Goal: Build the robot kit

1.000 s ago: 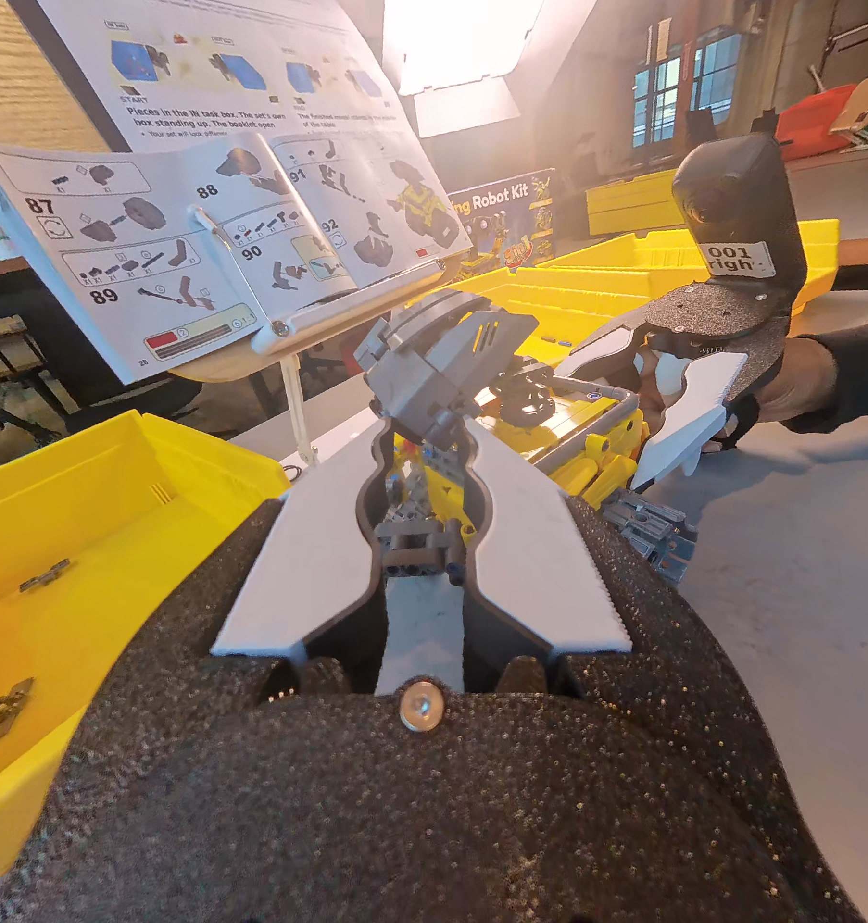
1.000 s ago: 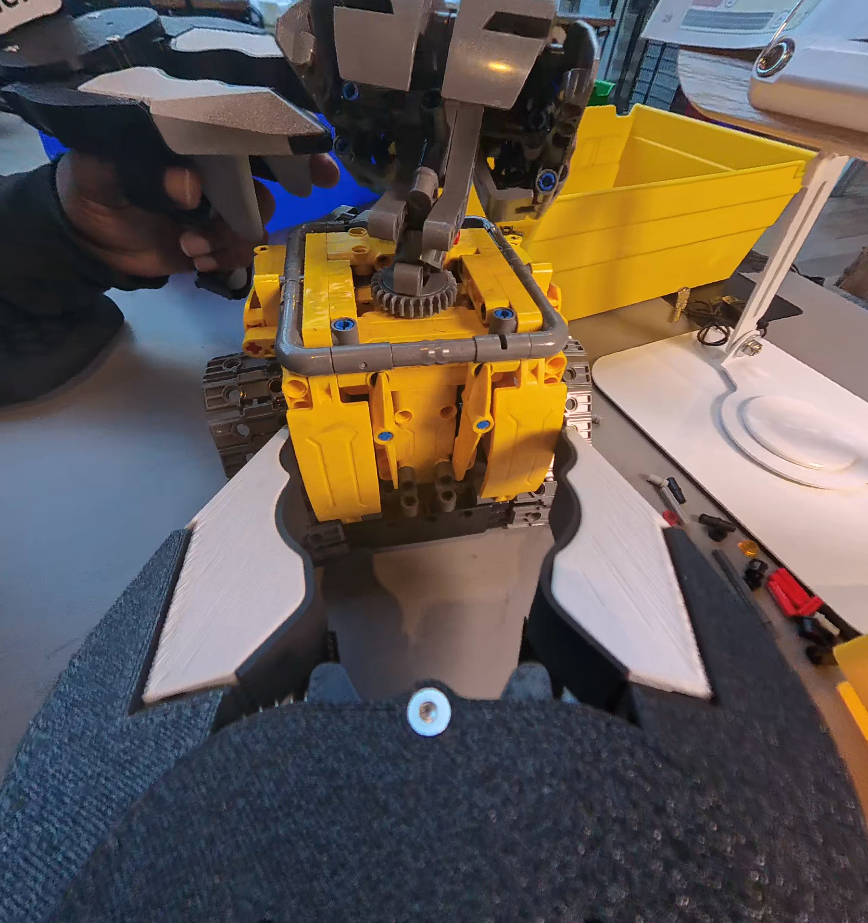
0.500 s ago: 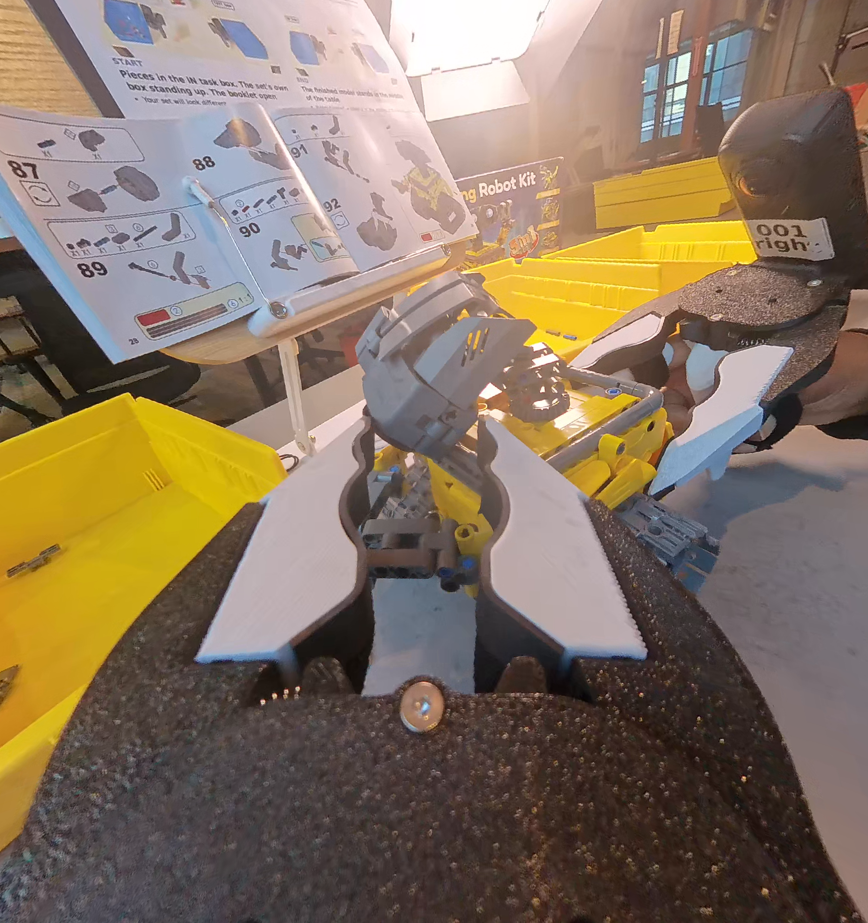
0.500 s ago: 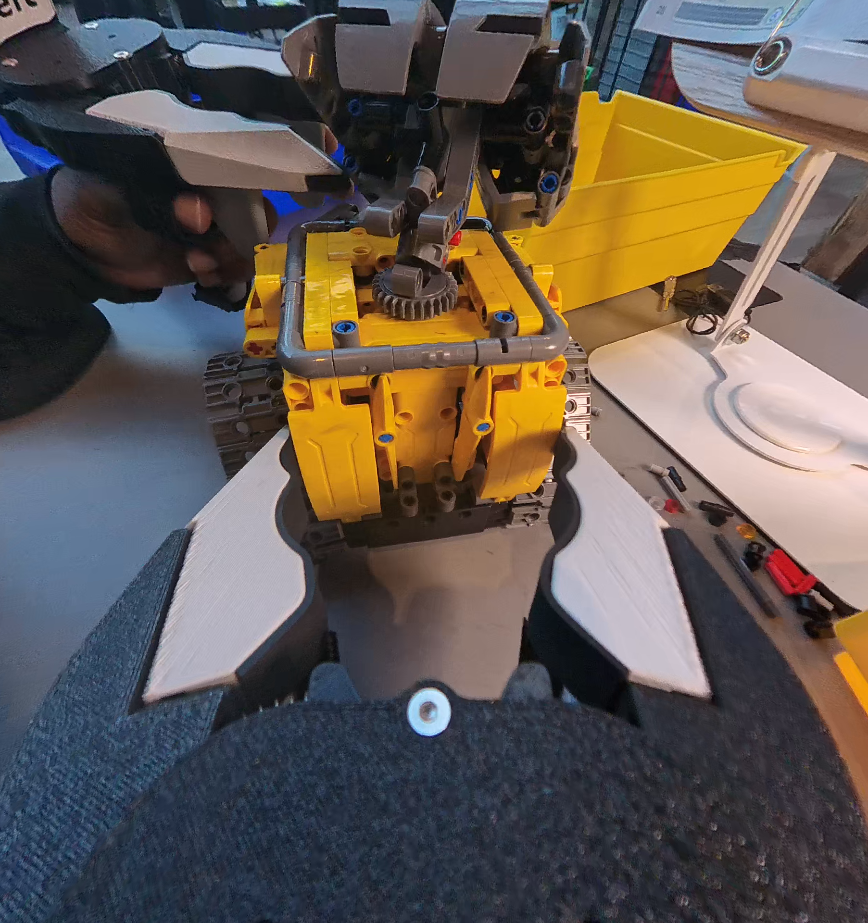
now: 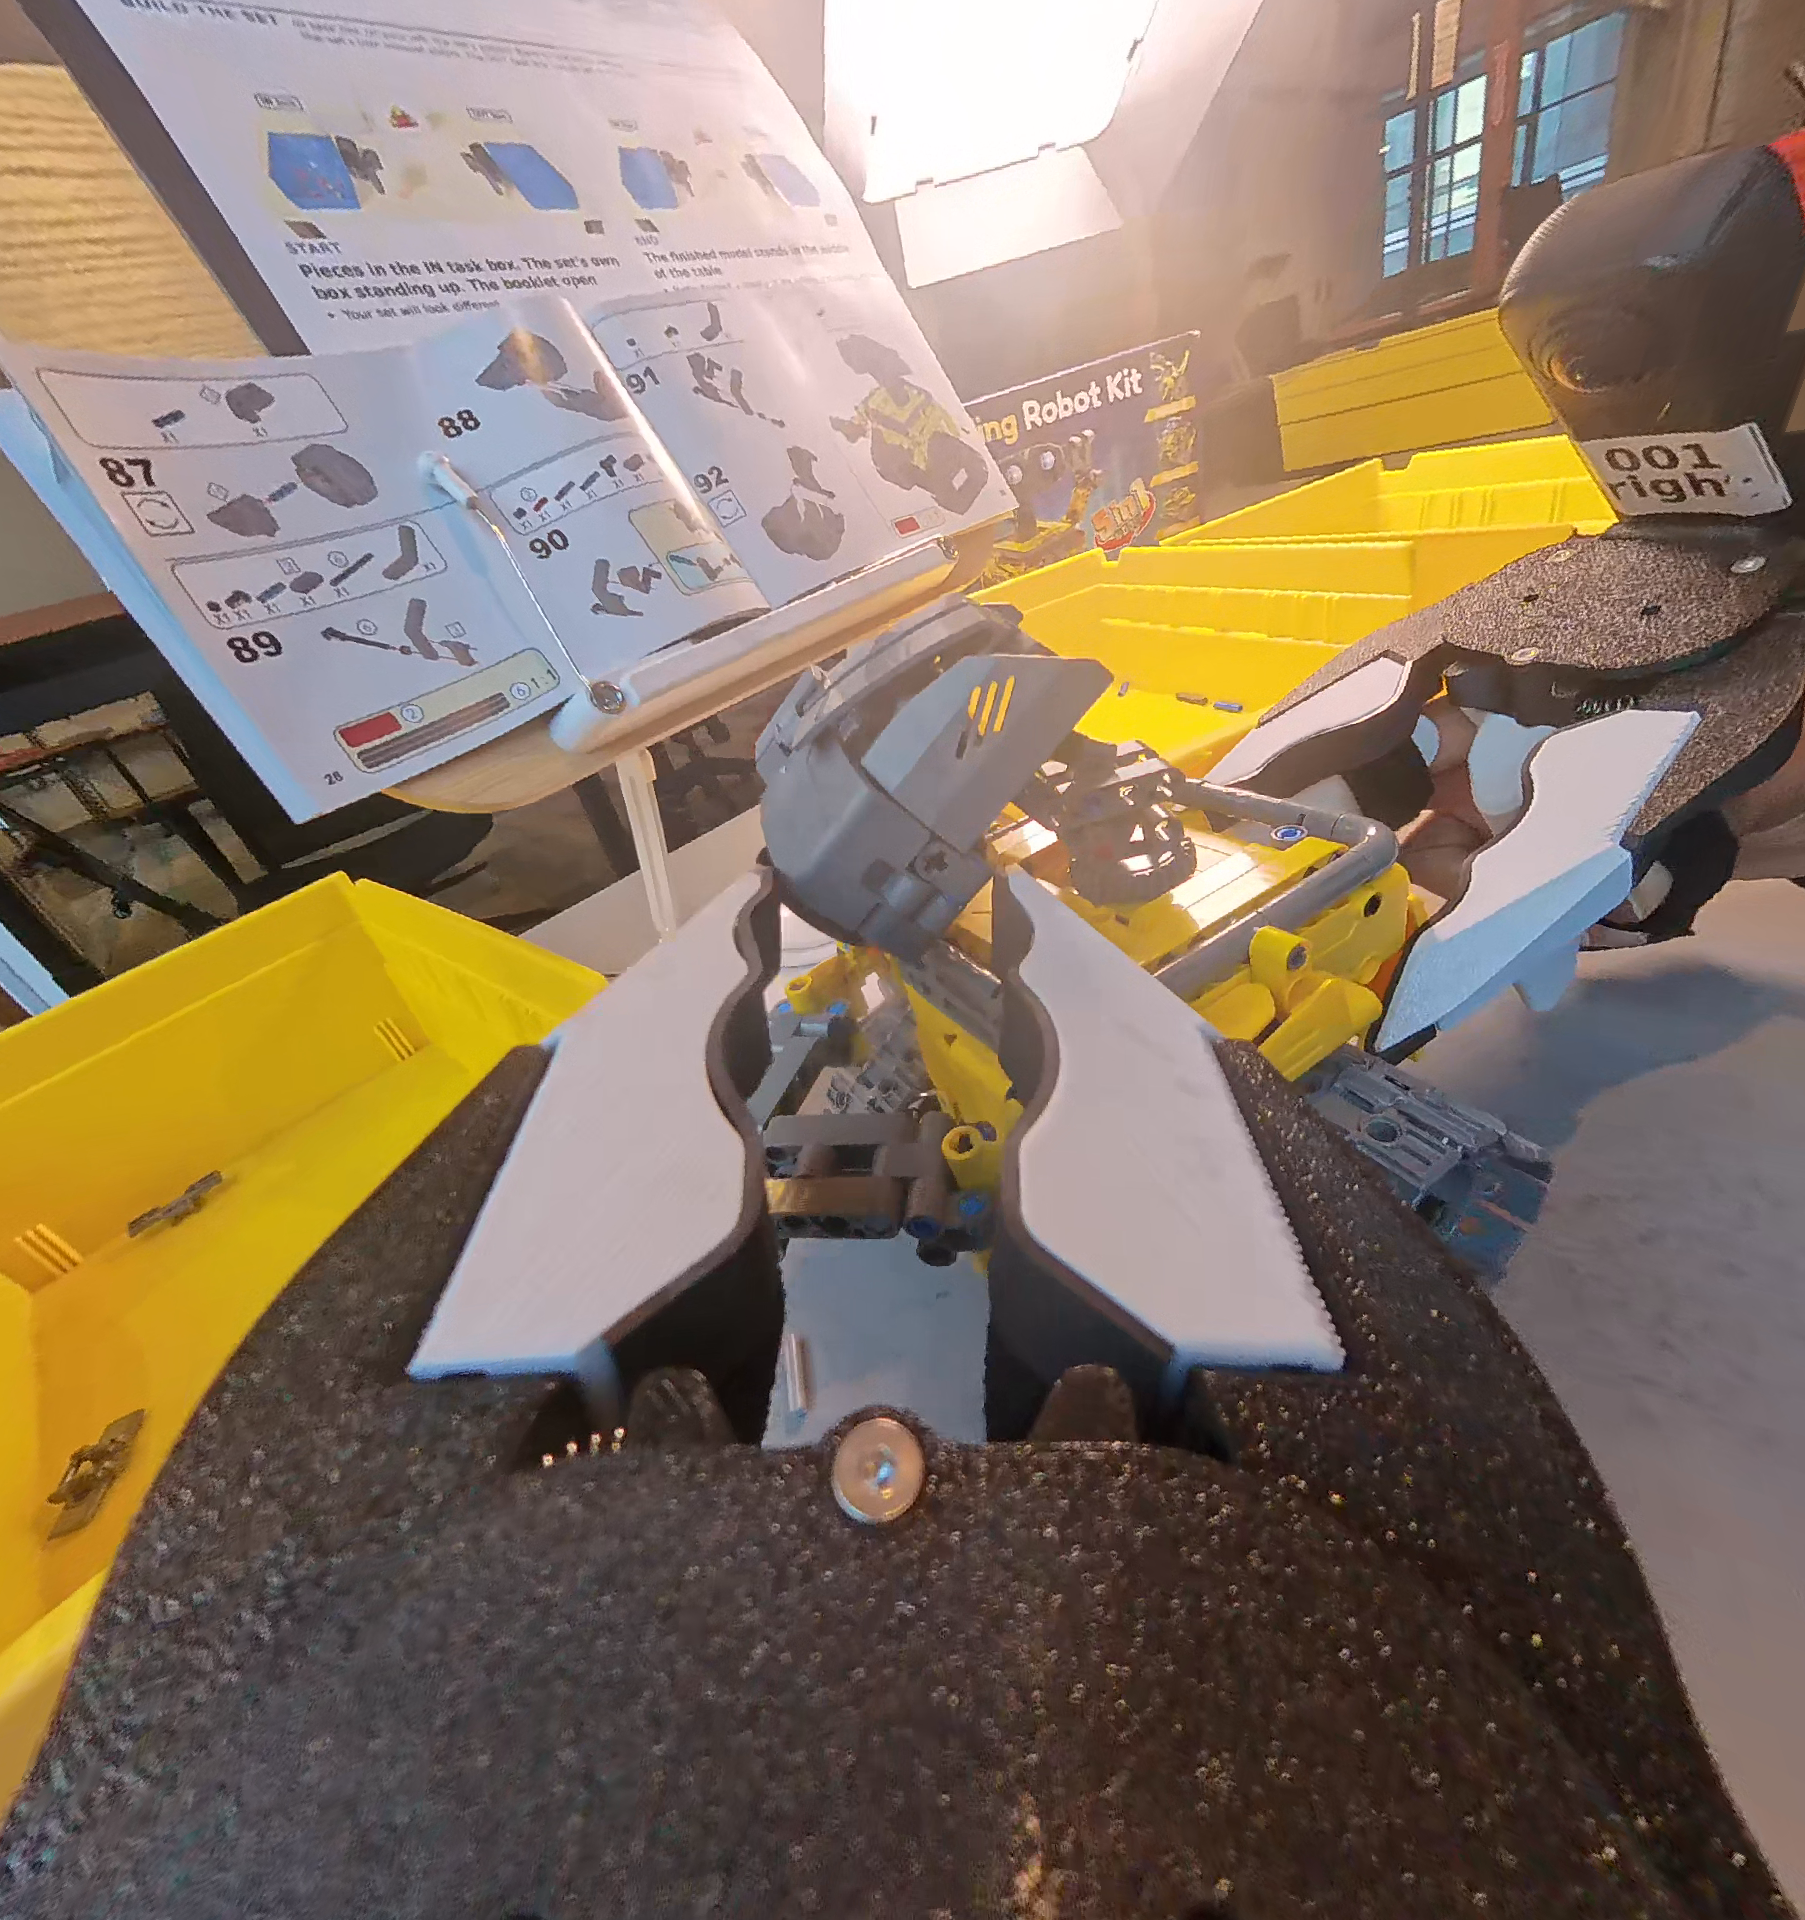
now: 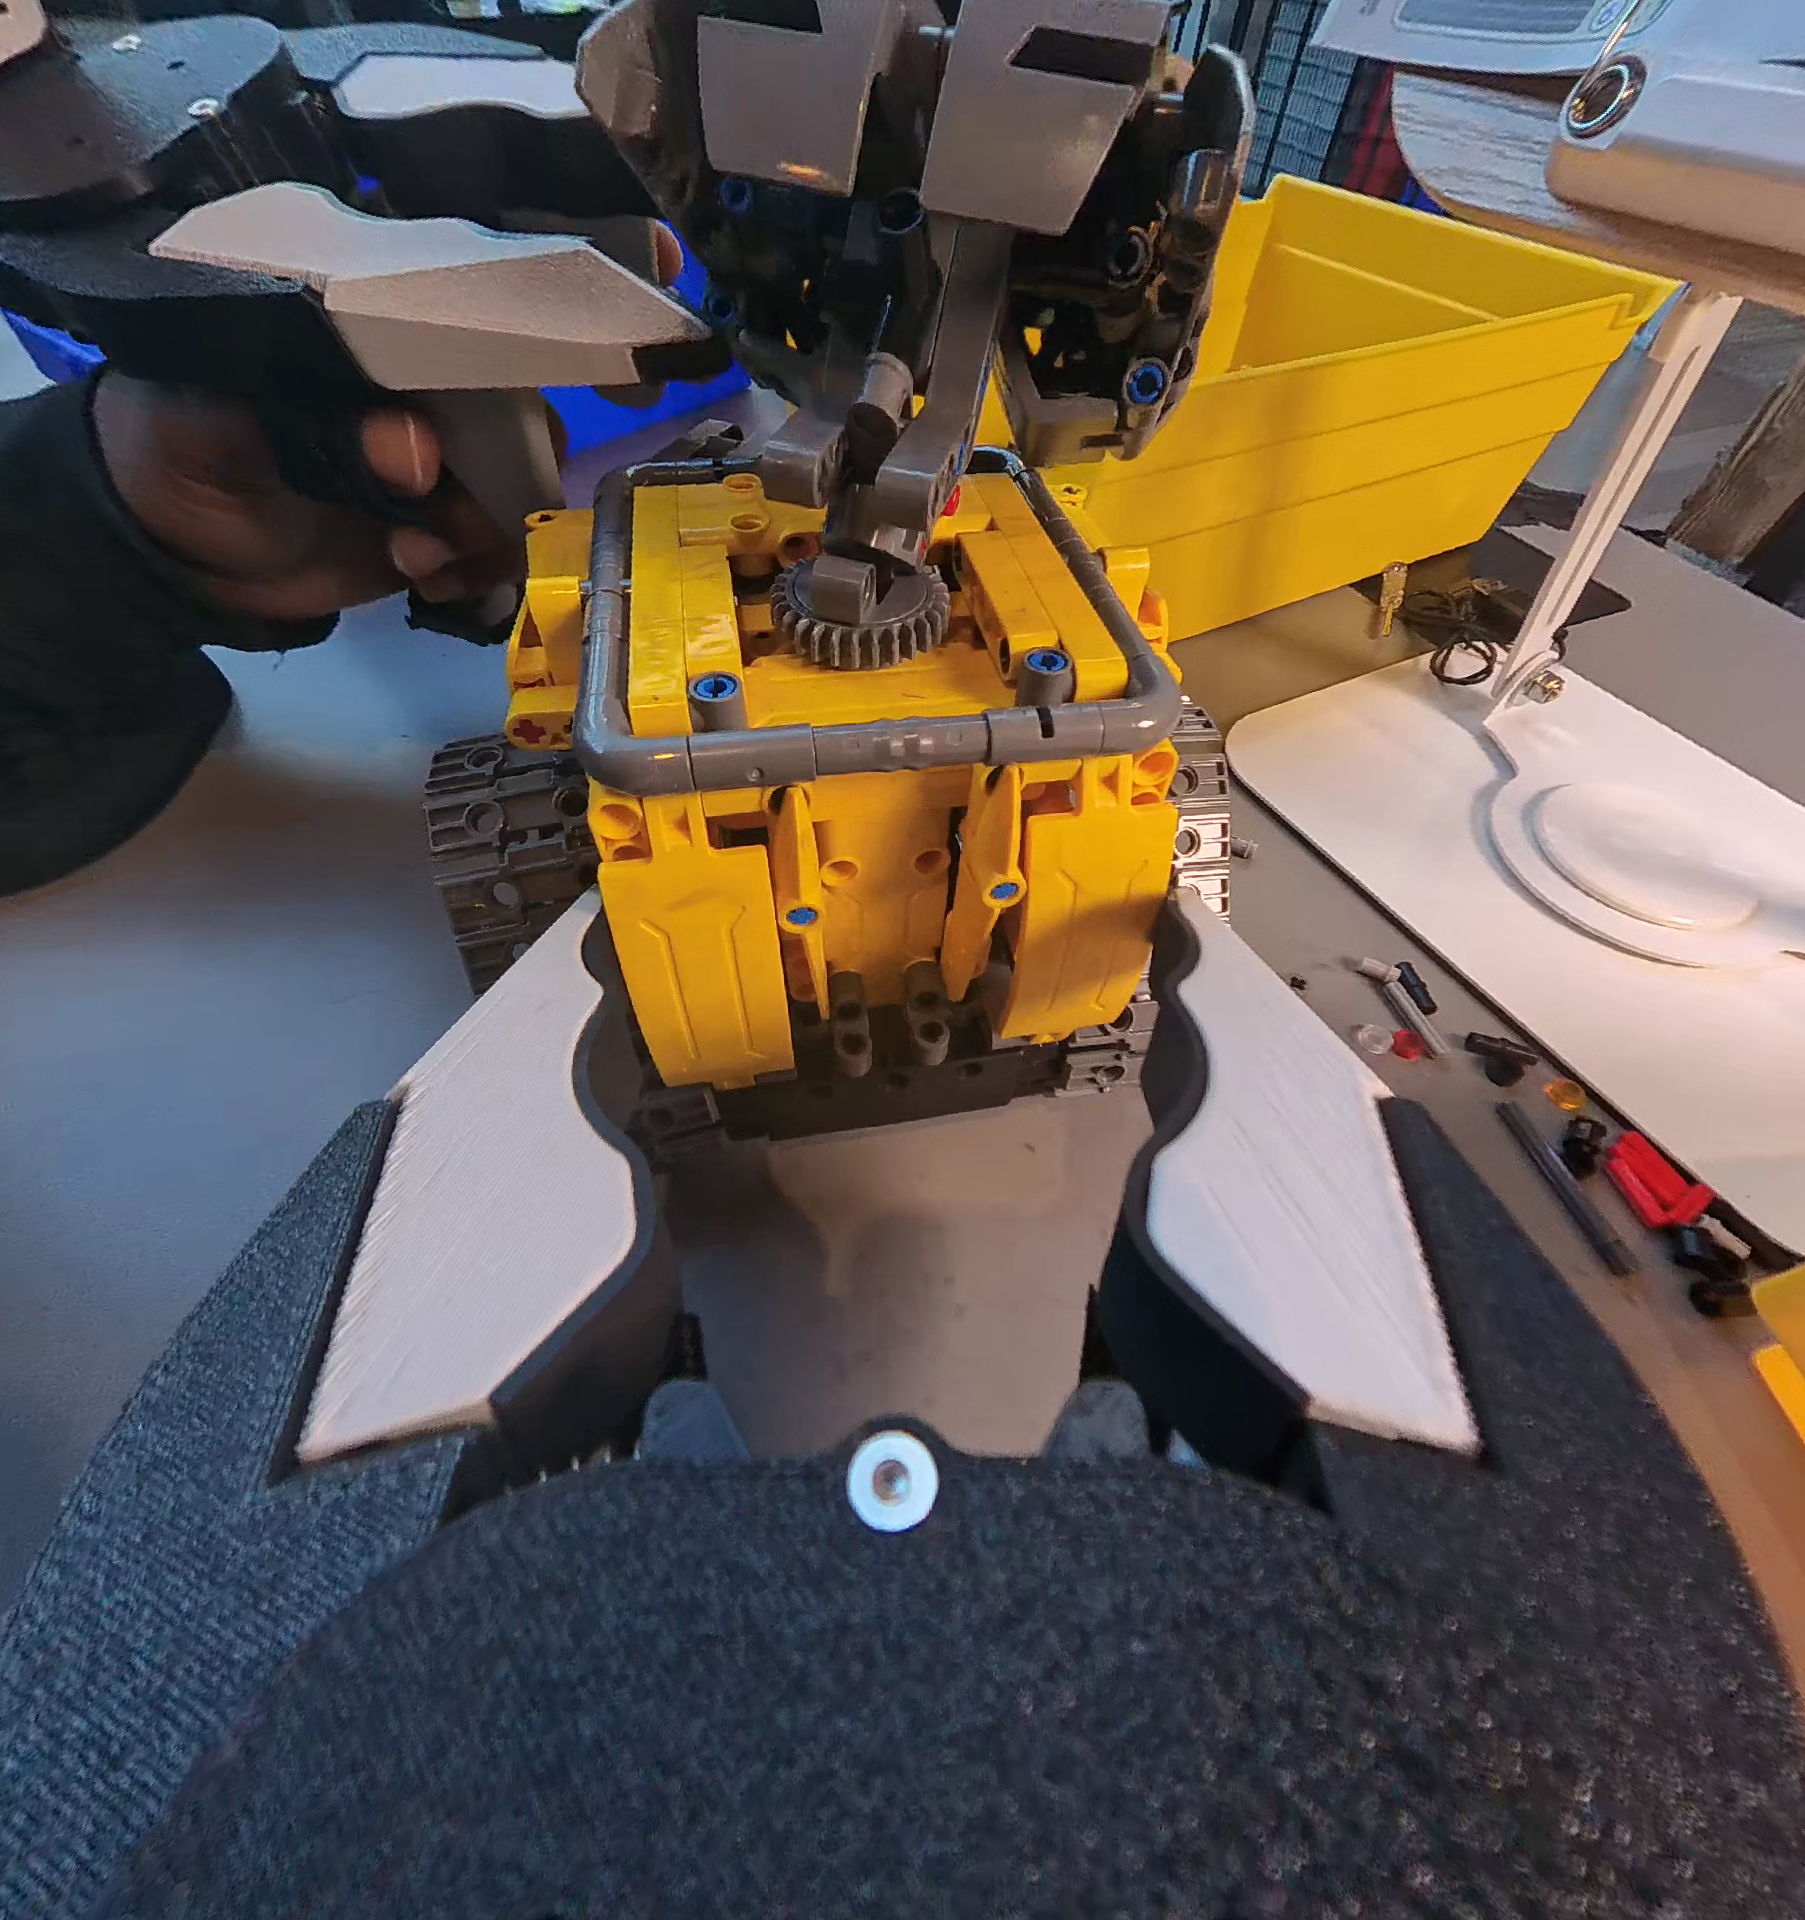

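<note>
A yellow brick-built robot body with grey tracks stands on the grey table. A grey rail frames its top, and a grey gear sits in the middle. My right gripper is shut on the lower sides of the body; it also shows in the left wrist view. My left gripper is shut on a grey head assembly and holds it tilted over the body. The neck of the head reaches down to the gear. A hand holds the left gripper.
An open instruction booklet rests on a stand with a white base. A yellow bin with a few small parts is at the left; more yellow bins and a kit box stand behind. Loose small pieces lie by the base.
My left gripper has shifted a little with the grey head, whose neck stays over the gear. My right gripper has kept its hold on the yellow body.
</note>
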`<state>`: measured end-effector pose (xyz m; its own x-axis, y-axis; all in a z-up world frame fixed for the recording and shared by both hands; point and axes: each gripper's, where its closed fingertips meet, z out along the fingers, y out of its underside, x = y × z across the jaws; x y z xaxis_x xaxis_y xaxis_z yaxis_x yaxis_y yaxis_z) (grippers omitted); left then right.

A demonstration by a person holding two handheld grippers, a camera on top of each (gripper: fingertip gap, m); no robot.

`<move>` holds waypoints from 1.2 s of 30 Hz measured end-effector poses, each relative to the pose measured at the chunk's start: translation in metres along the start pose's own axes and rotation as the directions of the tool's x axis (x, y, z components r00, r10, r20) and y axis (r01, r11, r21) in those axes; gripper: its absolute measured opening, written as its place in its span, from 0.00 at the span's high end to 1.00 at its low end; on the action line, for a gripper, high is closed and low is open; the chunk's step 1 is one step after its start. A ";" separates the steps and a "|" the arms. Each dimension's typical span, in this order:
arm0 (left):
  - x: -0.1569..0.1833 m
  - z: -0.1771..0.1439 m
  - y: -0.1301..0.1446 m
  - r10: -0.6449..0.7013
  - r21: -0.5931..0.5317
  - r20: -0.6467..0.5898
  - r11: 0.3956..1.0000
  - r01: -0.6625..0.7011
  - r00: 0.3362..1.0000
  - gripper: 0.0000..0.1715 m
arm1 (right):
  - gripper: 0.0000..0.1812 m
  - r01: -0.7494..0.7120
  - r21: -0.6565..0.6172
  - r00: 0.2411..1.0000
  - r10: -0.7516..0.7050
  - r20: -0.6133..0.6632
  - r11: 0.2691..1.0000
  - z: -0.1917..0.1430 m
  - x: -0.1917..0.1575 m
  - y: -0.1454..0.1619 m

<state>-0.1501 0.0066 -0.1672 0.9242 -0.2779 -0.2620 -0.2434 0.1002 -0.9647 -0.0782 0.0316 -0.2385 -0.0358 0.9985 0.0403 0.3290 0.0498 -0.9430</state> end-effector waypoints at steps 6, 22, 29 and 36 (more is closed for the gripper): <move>0.001 -0.001 -0.002 0.031 0.005 0.010 1.000 -0.031 0.999 0.77 | 0.45 -0.001 0.005 1.000 0.001 0.000 1.000 0.000 0.000 0.000; 0.014 -0.006 -0.021 0.217 0.052 0.045 0.974 -0.219 0.975 0.79 | 0.44 -0.004 0.018 1.000 0.004 0.004 1.000 0.000 0.000 0.000; 0.016 -0.009 -0.026 0.220 0.067 0.037 0.973 -0.222 0.975 0.82 | 0.46 0.012 0.054 0.995 -0.017 0.102 0.998 -0.026 0.005 -0.023; 0.018 -0.008 -0.029 0.237 0.072 0.041 0.968 -0.240 0.971 0.83 | 0.77 -0.071 0.251 0.989 0.035 0.146 0.965 -0.041 0.004 -0.076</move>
<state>-0.1288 -0.0092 -0.1443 0.8514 -0.2063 -0.4823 -0.4361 0.2324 -0.8694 -0.0641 0.0331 -0.1534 -0.1612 0.9861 -0.0414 0.0834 -0.0281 -0.9961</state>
